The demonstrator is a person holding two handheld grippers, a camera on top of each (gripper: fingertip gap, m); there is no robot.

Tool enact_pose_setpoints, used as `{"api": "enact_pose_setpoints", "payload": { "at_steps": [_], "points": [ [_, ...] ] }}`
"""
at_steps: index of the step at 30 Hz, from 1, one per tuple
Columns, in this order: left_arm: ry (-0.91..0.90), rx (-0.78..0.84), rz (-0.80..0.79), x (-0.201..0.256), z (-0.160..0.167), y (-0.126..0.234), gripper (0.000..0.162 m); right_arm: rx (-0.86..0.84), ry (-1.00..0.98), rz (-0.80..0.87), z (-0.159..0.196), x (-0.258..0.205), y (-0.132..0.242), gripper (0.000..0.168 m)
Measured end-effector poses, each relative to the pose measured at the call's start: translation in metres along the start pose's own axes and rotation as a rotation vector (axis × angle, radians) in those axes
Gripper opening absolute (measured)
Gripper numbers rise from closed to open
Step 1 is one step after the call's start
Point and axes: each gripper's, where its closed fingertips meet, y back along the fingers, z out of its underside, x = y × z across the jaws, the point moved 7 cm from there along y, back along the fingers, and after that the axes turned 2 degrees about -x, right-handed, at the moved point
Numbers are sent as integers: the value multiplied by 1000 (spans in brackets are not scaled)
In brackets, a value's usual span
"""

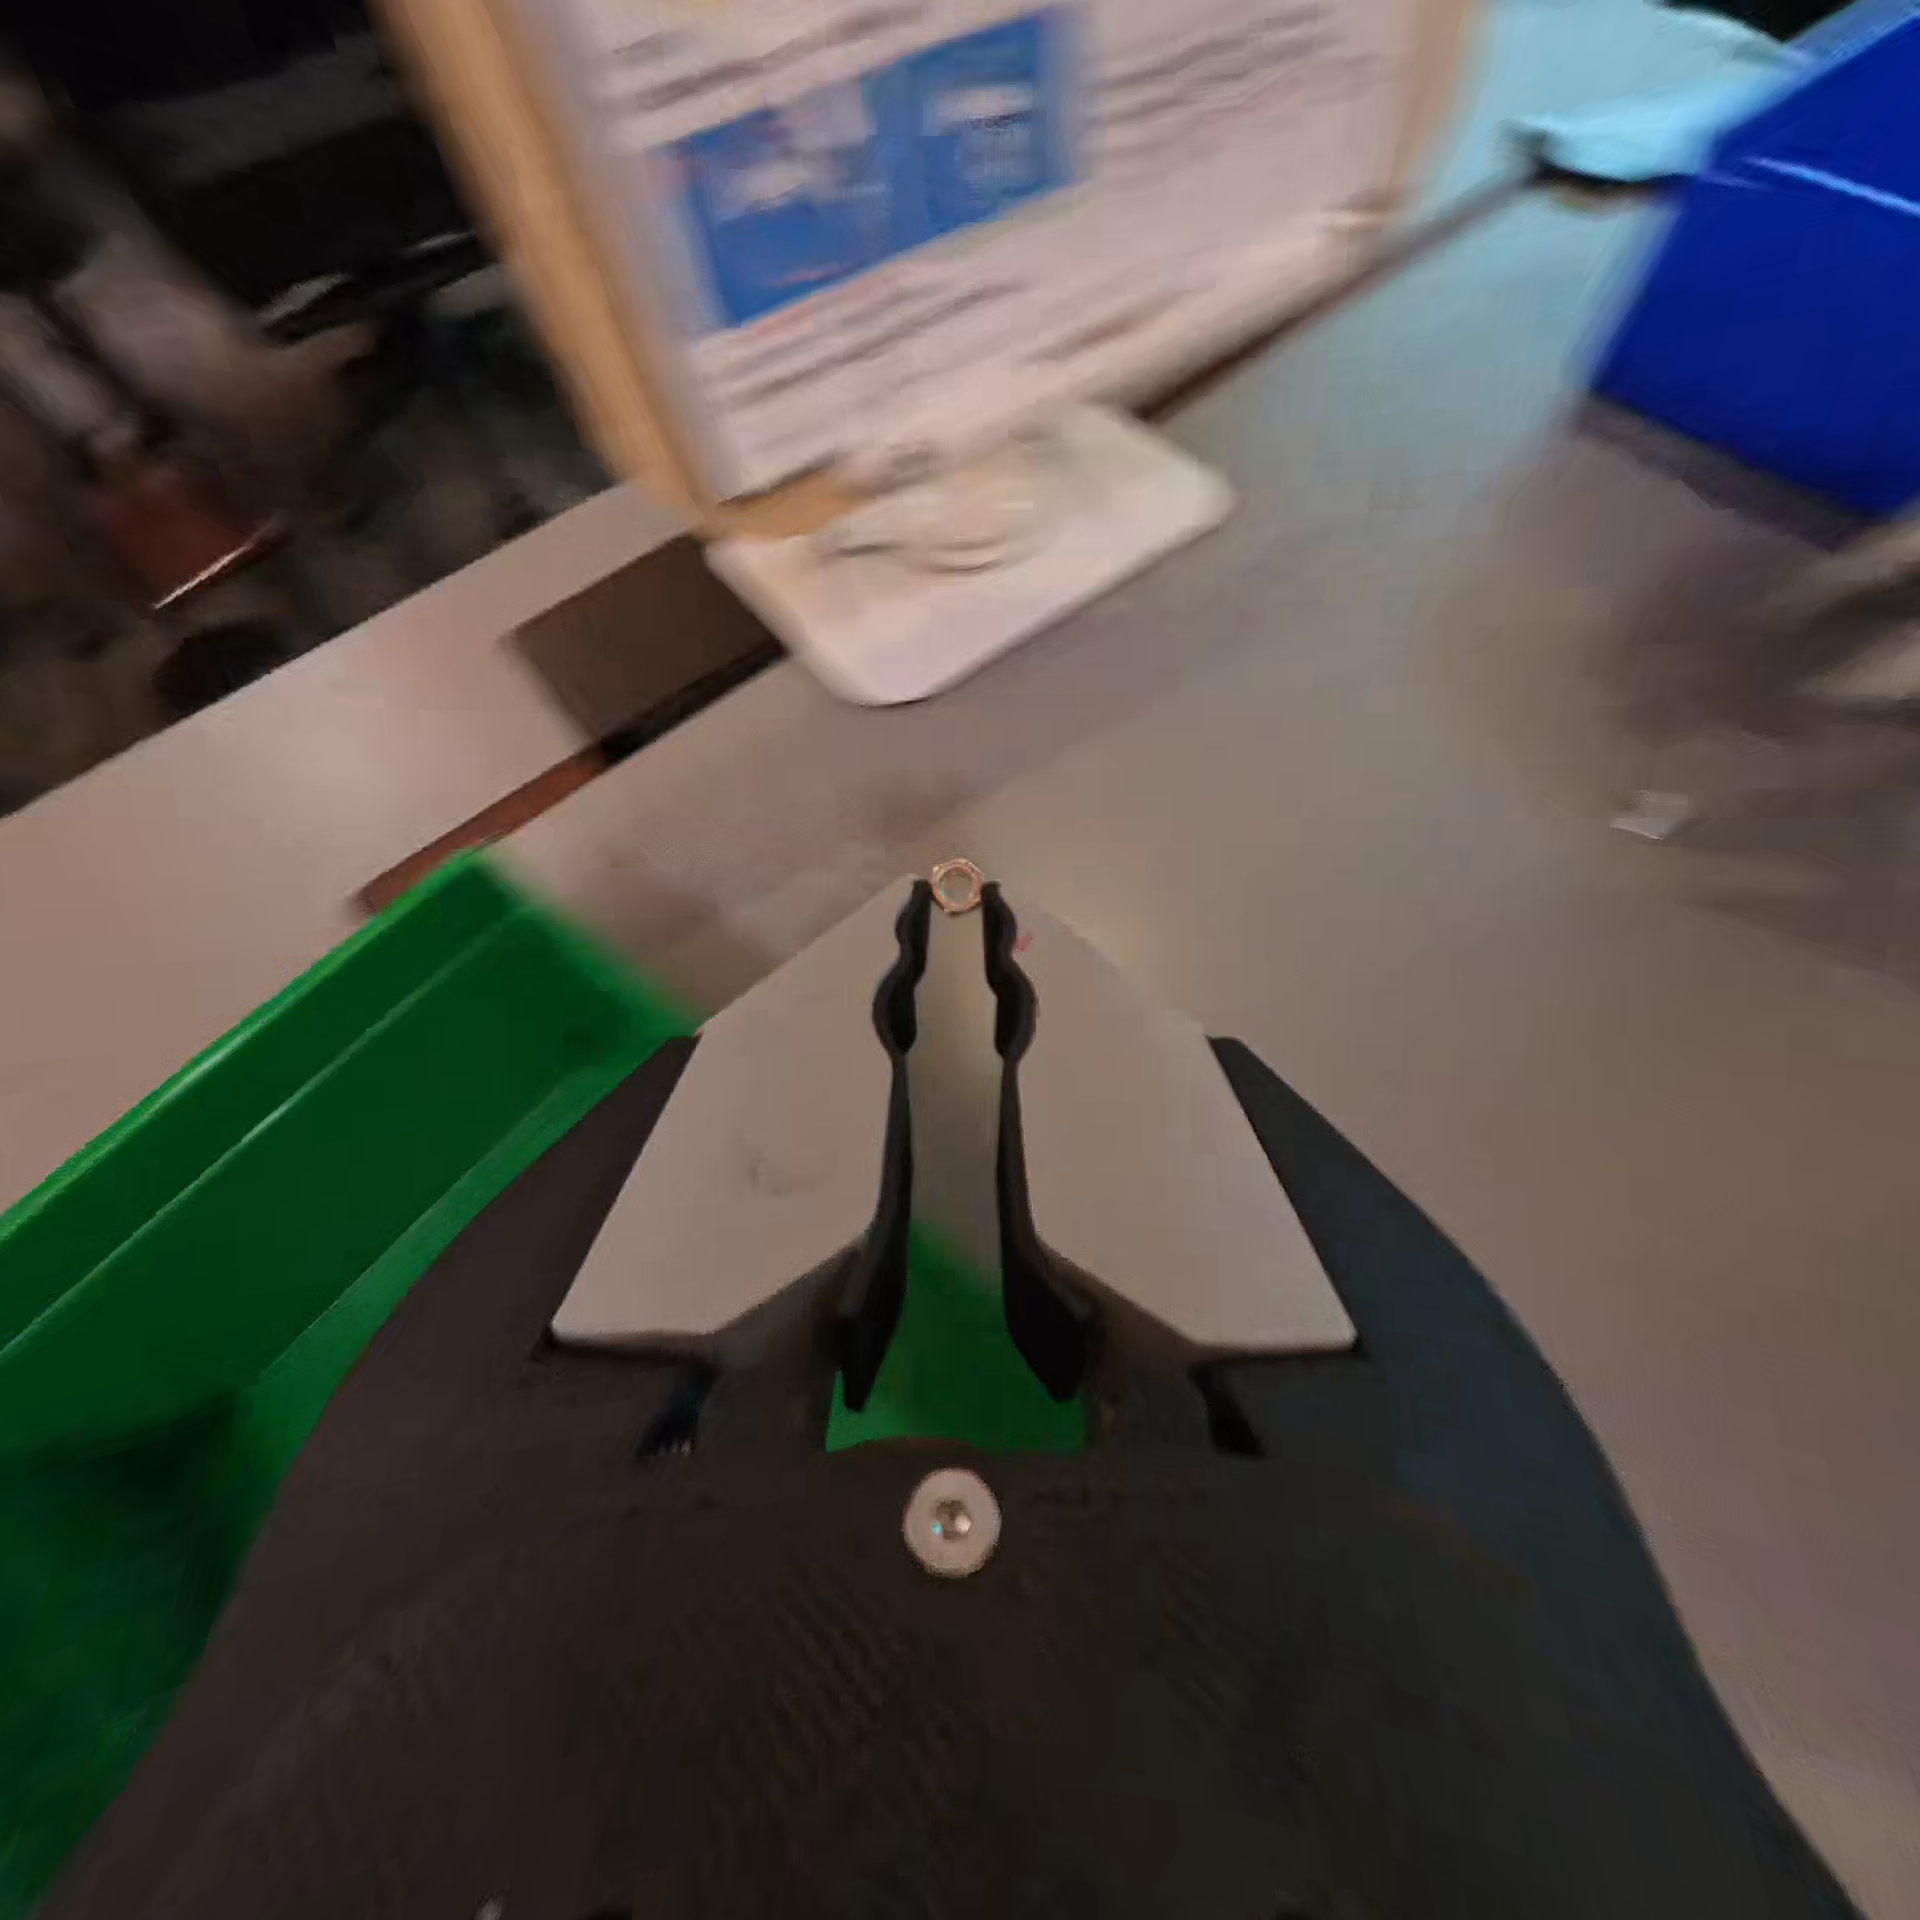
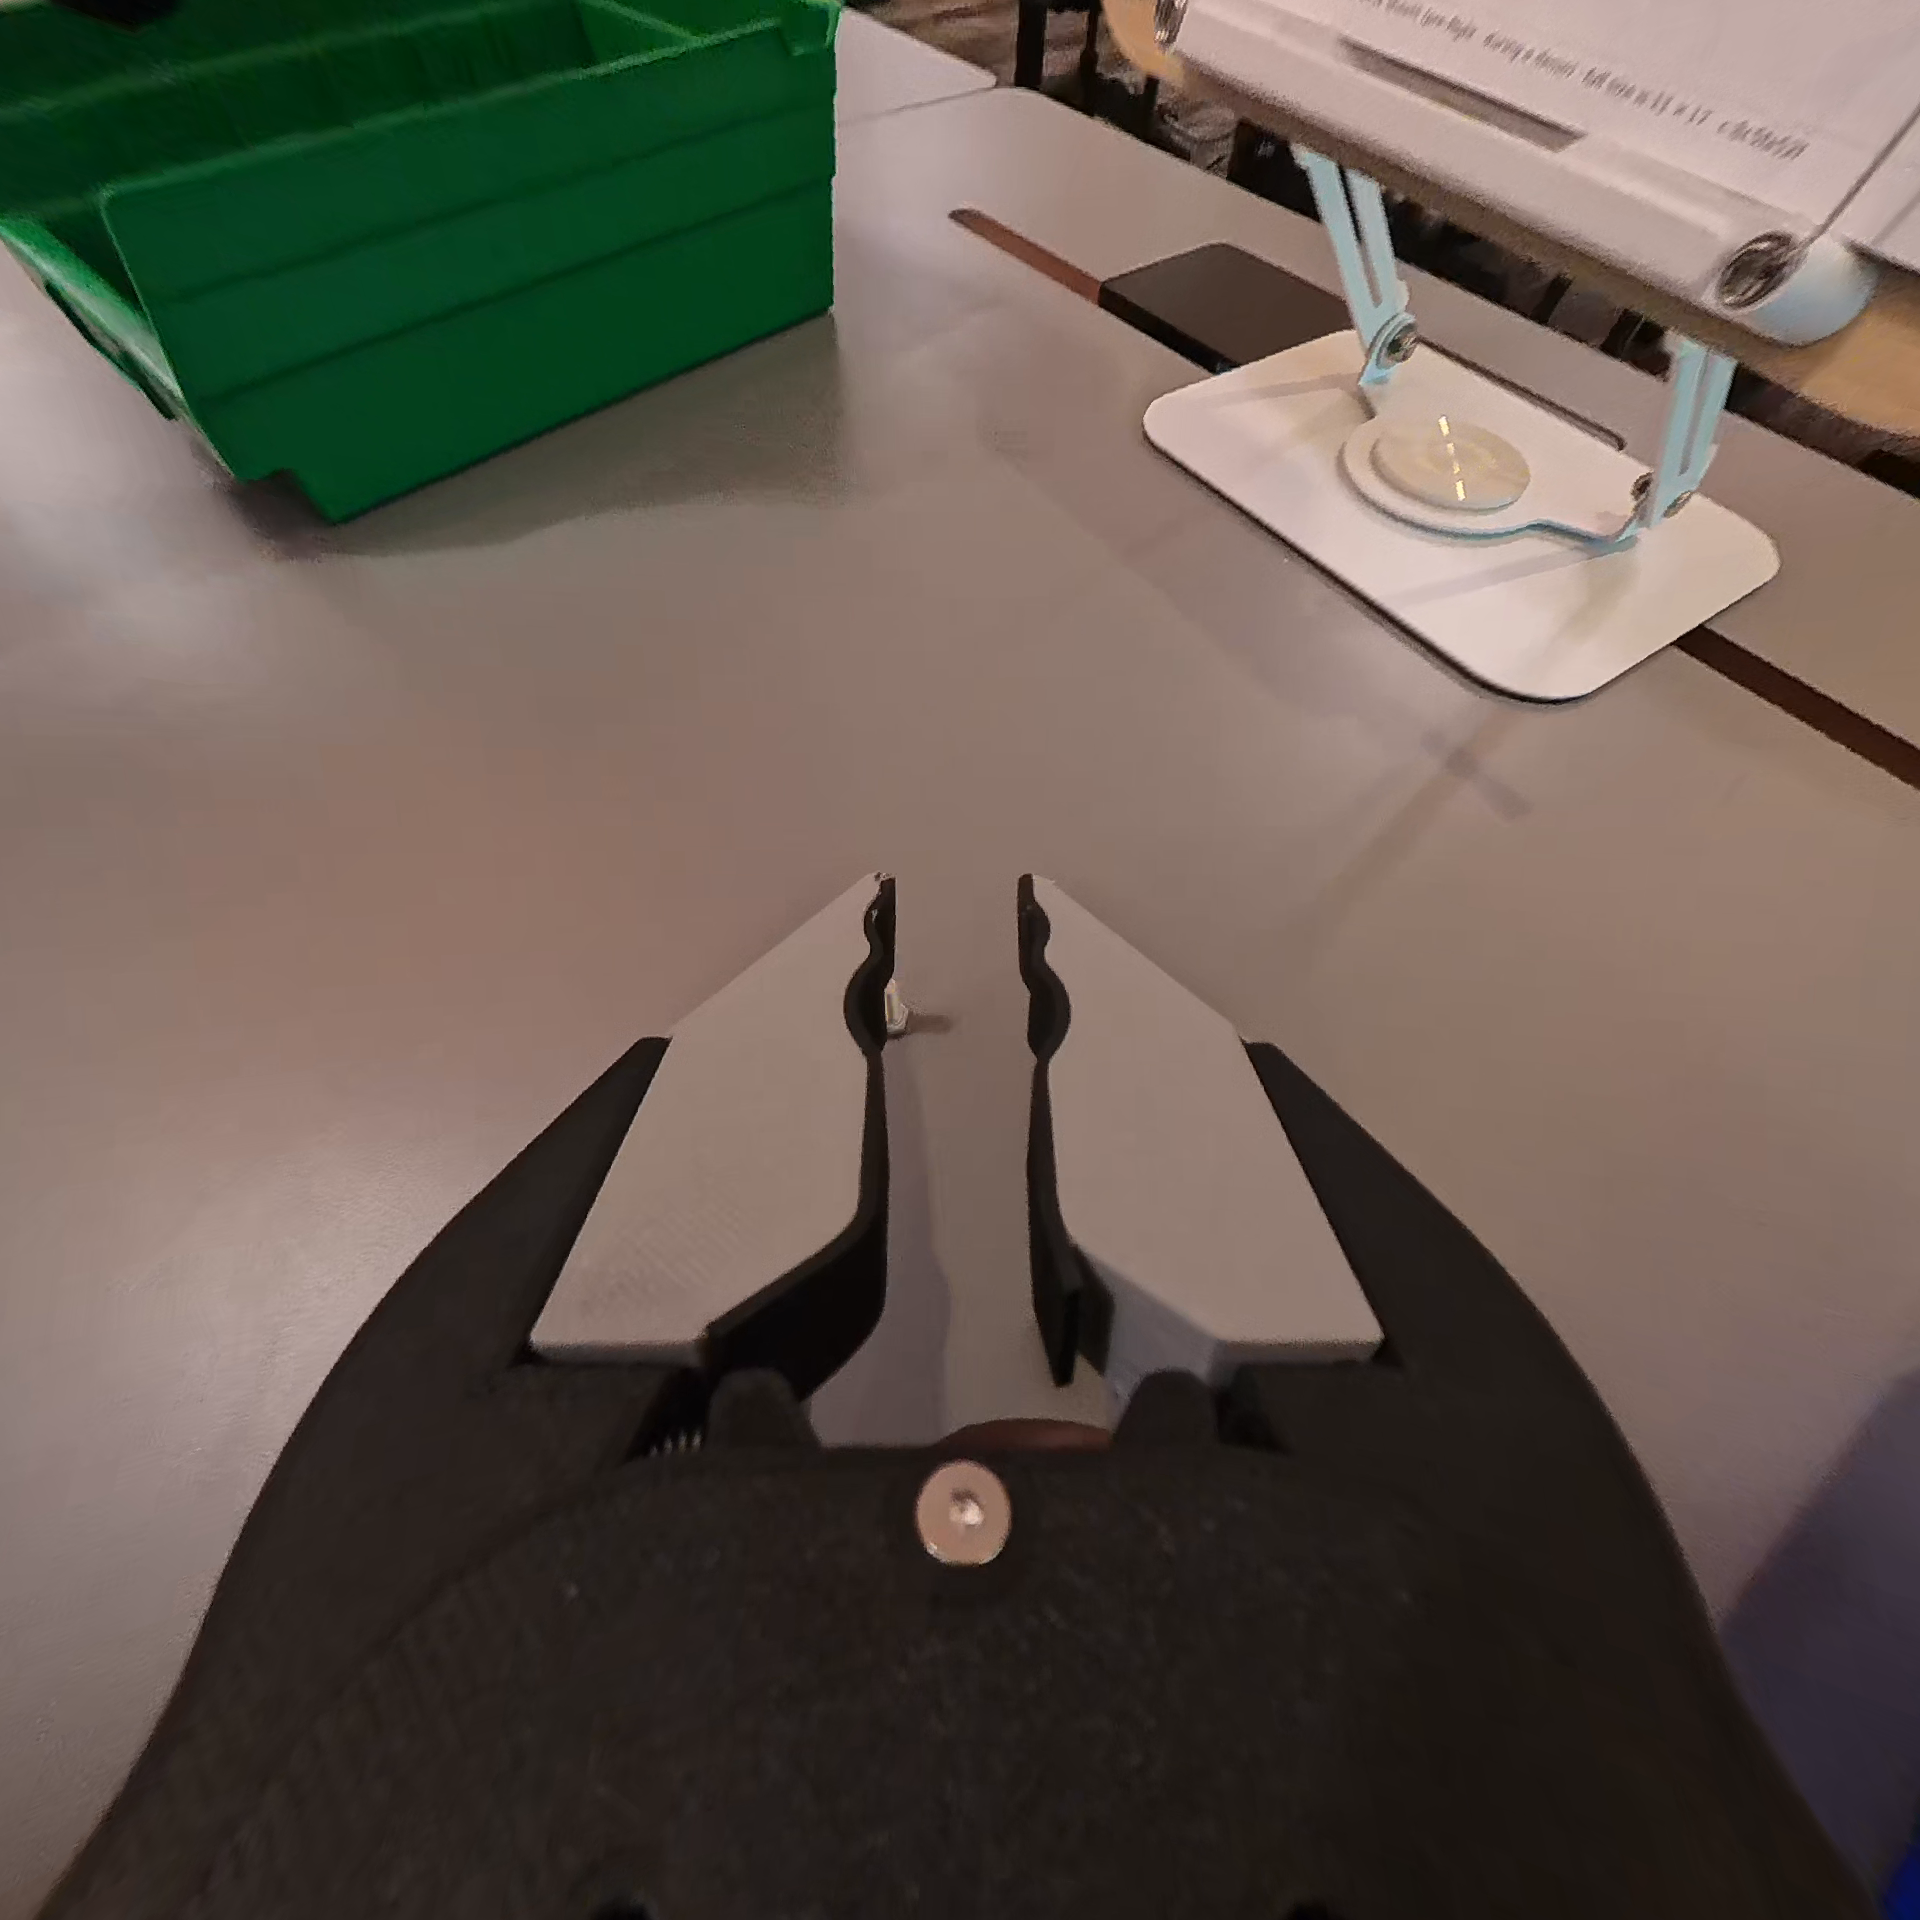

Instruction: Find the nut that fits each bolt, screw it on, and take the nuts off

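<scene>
One small brass hex nut (image 1: 956, 886) pinched at left hand-held gripper (image 1: 957, 891) tips, past green plastic bin (image 1: 260, 1143), likely for threading; right hand-held gripper (image 2: 954, 896) released, straddling small silver bolt (image 2: 896, 1016) on grey desk (image 2: 623, 675).

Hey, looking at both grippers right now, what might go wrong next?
The left gripper pinches the small nut only at its very tips, and that view is motion-blurred, so a fast swing may fling it. The right gripper has open jaws with a small bolt against one finger; closing off-centre might knock it away.
</scene>
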Motion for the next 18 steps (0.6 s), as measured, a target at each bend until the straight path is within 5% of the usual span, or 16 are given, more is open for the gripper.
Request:
{"api": "enact_pose_setpoints", "payload": {
  "at_steps": [4,7,15,18],
  "points": [
    [-260,-34,249,143,-1,-35,8,20,-5,22,-3,5,5,20],
    [-278,-101,429,217,24,-80,8,13,-14,30,0,8,4,20],
    [-249,-189,460,263,46,-128,8,-57,-8,-39,8,0,-4,20],
    [-194,-192,498,263,49,-129,32,-83,17,-61,11,-7,-9,20]
  ]
}}
